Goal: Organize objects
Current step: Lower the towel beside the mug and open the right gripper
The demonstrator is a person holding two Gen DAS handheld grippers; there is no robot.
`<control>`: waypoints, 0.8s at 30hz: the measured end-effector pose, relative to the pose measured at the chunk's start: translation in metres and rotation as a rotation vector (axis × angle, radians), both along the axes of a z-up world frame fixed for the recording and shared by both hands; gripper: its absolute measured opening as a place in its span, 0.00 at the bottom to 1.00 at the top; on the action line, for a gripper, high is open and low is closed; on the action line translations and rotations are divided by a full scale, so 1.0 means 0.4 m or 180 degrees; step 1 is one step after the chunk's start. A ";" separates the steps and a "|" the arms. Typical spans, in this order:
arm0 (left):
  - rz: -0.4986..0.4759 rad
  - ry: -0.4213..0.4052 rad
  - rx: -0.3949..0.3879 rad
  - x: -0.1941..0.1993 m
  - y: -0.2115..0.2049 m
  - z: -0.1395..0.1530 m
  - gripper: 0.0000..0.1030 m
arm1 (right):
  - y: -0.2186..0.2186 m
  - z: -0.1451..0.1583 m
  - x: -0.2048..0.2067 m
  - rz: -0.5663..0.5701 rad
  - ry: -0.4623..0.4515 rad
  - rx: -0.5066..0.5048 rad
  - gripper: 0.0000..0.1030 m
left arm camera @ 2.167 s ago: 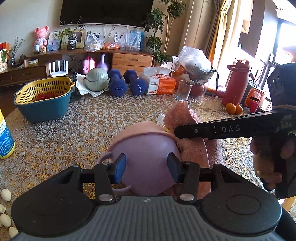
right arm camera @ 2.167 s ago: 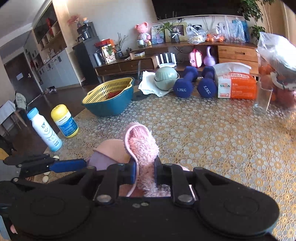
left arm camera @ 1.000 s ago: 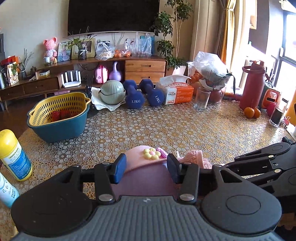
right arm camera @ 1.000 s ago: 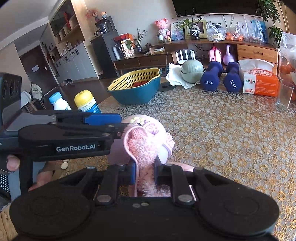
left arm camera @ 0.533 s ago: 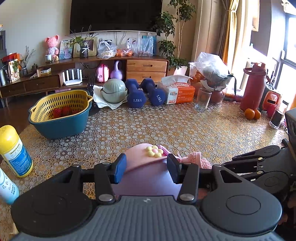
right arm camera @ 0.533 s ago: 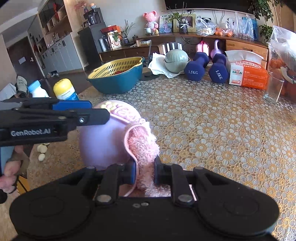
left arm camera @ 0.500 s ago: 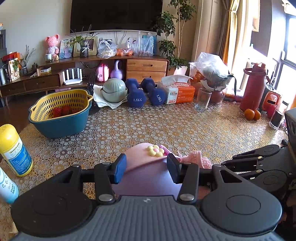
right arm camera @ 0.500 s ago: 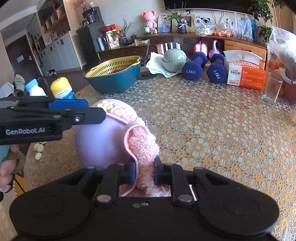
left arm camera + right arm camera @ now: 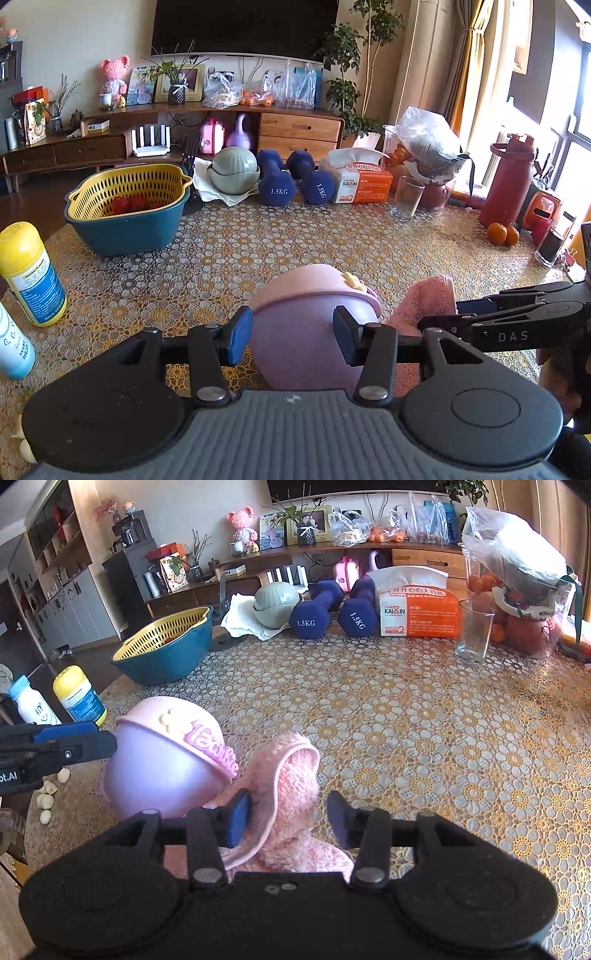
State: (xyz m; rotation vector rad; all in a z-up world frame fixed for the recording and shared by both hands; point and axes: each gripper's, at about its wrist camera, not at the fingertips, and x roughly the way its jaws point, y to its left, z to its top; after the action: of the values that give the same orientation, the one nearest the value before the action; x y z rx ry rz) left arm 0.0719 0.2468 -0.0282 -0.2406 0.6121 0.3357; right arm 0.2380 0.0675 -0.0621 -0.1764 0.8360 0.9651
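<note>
A pink and purple slipper [image 9: 306,325] [image 9: 166,768] with a yellow flower and raised lettering lies on the patterned tablecloth. Its fuzzy pink lining [image 9: 291,775] [image 9: 424,299] flops out to the right. My left gripper [image 9: 291,332] is open, its blue pads on either side of the purple toe, apparently without squeezing it. My right gripper [image 9: 288,816] is open, and the fuzzy lining lies between its fingers, against the left one.
A blue basin with a yellow strainer [image 9: 129,206] holds strawberries at the left. Two blue dumbbells [image 9: 291,181], a tissue box [image 9: 364,182], a glass [image 9: 406,197], a red bottle [image 9: 508,181] and oranges [image 9: 502,233] line the far side. Bottles [image 9: 29,273] stand at the left edge.
My right gripper has opened and let go of the fuzzy lining. The slipper has come down onto the table. The left gripper stays open around the toe.
</note>
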 end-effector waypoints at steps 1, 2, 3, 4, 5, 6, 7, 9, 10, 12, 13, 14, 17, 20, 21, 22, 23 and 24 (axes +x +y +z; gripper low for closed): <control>0.0007 0.0004 0.0004 -0.003 -0.003 -0.001 0.46 | -0.006 0.002 -0.001 0.0007 0.0006 0.0019 0.51; 0.0011 0.0009 0.0002 -0.006 -0.004 -0.001 0.46 | -0.011 0.004 -0.003 0.0005 0.0005 0.0023 0.51; 0.0016 0.0014 0.0002 -0.008 -0.006 -0.001 0.46 | -0.018 0.007 -0.005 0.0001 -0.0001 0.0024 0.52; 0.0025 0.0020 0.0007 -0.012 -0.010 -0.001 0.46 | -0.025 0.010 -0.006 0.0001 0.0005 0.0035 0.55; 0.0029 0.0025 0.0012 -0.016 -0.014 -0.003 0.46 | -0.034 0.013 -0.007 -0.0001 0.0026 0.0064 0.56; 0.0031 0.0031 0.0013 -0.020 -0.017 -0.004 0.46 | -0.043 0.016 -0.008 -0.0001 0.0055 0.0103 0.59; 0.0035 0.0038 0.0013 -0.024 -0.021 -0.006 0.47 | -0.052 0.019 -0.011 0.0003 0.0075 0.0140 0.61; 0.0046 0.0053 0.0019 -0.032 -0.029 -0.007 0.49 | -0.069 0.027 -0.019 0.0019 0.0080 0.0200 0.62; 0.0059 0.0054 0.0023 -0.038 -0.034 -0.009 0.53 | -0.076 0.031 -0.025 0.0030 0.0082 0.0230 0.64; 0.0076 0.0054 0.0010 -0.048 -0.042 -0.009 0.56 | -0.090 0.041 -0.040 0.0056 0.0066 0.0288 0.67; 0.0087 0.0055 0.0002 -0.053 -0.046 -0.010 0.57 | -0.097 0.047 -0.049 0.0071 0.0050 0.0316 0.68; 0.0099 0.0053 -0.0004 -0.059 -0.051 -0.009 0.59 | -0.102 0.050 -0.057 0.0087 0.0033 0.0337 0.69; 0.0112 0.0025 -0.0031 -0.078 -0.067 -0.004 0.67 | -0.118 0.063 -0.082 0.0131 0.0009 0.0411 0.72; 0.0100 -0.0039 -0.0068 -0.101 -0.086 0.005 0.76 | -0.134 0.077 -0.110 0.0166 -0.0062 0.0482 0.75; 0.0097 -0.0057 -0.0066 -0.108 -0.094 0.007 0.79 | -0.140 0.083 -0.120 0.0180 -0.0085 0.0508 0.76; 0.0093 -0.0073 -0.0058 -0.115 -0.102 0.010 0.80 | -0.145 0.087 -0.129 0.0192 -0.0104 0.0527 0.77; 0.0088 -0.0085 -0.0049 -0.121 -0.110 0.012 0.80 | -0.150 0.091 -0.139 0.0204 -0.0135 0.0542 0.78; 0.0096 -0.0087 -0.0042 -0.126 -0.117 0.013 0.82 | -0.154 0.094 -0.149 0.0211 -0.0169 0.0549 0.78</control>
State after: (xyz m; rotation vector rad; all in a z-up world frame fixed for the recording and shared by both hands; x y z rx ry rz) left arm 0.0215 0.1998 -0.0228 -0.2670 0.5843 0.3571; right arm 0.1786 0.0057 -0.0245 -0.0811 0.6980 1.0852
